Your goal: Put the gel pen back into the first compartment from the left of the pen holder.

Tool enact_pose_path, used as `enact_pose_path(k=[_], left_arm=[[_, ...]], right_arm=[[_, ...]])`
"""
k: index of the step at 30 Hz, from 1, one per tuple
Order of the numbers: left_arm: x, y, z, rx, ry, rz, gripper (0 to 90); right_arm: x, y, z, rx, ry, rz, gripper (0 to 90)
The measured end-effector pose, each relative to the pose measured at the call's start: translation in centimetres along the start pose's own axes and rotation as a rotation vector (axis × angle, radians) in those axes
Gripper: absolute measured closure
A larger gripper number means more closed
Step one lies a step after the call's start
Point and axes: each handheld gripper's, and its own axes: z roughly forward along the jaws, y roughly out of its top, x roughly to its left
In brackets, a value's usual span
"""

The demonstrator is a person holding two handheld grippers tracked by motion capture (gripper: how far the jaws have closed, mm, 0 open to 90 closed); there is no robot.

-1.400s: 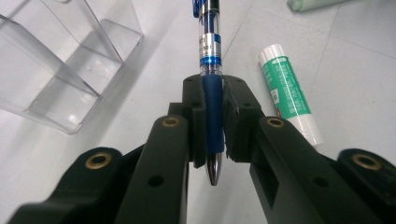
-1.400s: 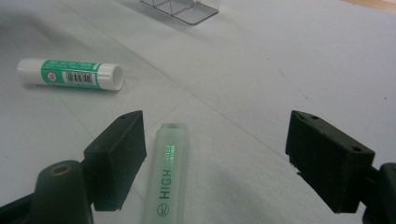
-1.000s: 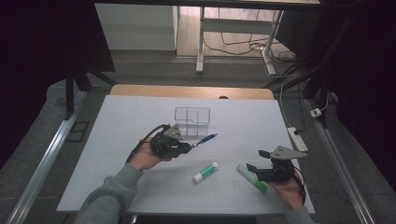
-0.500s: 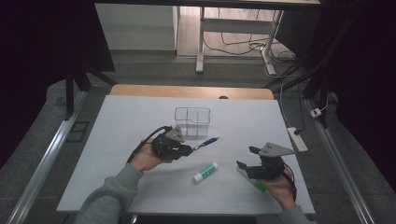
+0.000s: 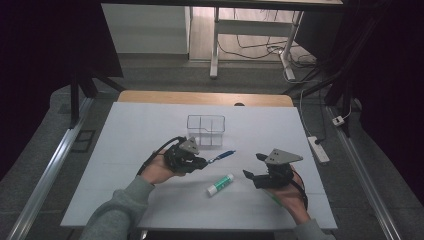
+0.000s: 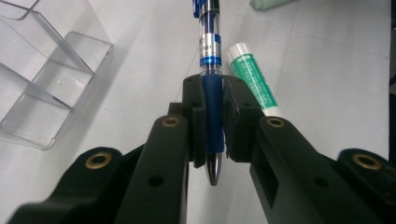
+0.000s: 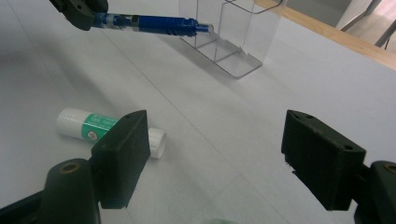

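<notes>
Now your left gripper [image 6: 212, 116] pinches the pen [image 6: 210, 70], right gripper [image 7: 215, 154] spread empty; next, lift toward the organizer [image 5: 206, 130] at upper centre.

Clear organizer [image 5: 206, 130] sits upper centre of high view, on table [image 5: 125, 130], far side of both grippers. Left gripper [image 5: 202, 162] is centre-left, just below organizer, w/ pen [image 5: 222, 155] clamped in its jaws and sticking out to the right, tip end toward the hand. Glue stick [image 5: 220, 184] lies on table lower centre, btwn the two grippers; right gripper [image 5: 252, 166] at lower right, jaws apart, well clear of organizer.
</notes>
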Motion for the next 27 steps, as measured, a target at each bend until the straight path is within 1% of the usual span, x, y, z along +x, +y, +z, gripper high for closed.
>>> enact_pose_path(k=[3,11,14,17,20,22,24,27], left_arm=[[0.2,-0.1,0.0,-0.005,0.001,-0.006,79.4],[0.3,-0.2,0.5,0.011,-0.015,-0.01,79.4],[0.2,-0.1,0.7,0.019,-0.02,-0.006,79.4],[0.0,0.0,0.8,0.017,-0.019,0.002,79.4],[-0.2,0.2,1.0,0.022,-0.025,0.009,79.4],[-0.4,0.3,1.2,0.031,-0.028,0.013,79.4],[-0.5,0.3,1.4,0.04,-0.032,0.02,79.4],[-0.5,0.4,1.5,0.043,-0.026,0.025,79.4]], right_arm=[[0.3,0.5,0.2,0.003,0.004,-0.005,23.0],[1.3,1.8,1.2,0.036,0.01,-0.066,22.7],[1.6,2.3,1.5,0.042,0.009,-0.085,22.7],[2.0,2.9,1.8,0.038,0.027,-0.095,23.0],[2.6,3.7,2.2,0.044,0.033,-0.131,23.0],[2.9,4.1,2.6,0.042,0.043,-0.139,23.5],[3.0,4.5,2.9,0.056,0.053,-0.151,26.0],[3.3,4.8,3.7,0.093,0.061,-0.183,28.3]])
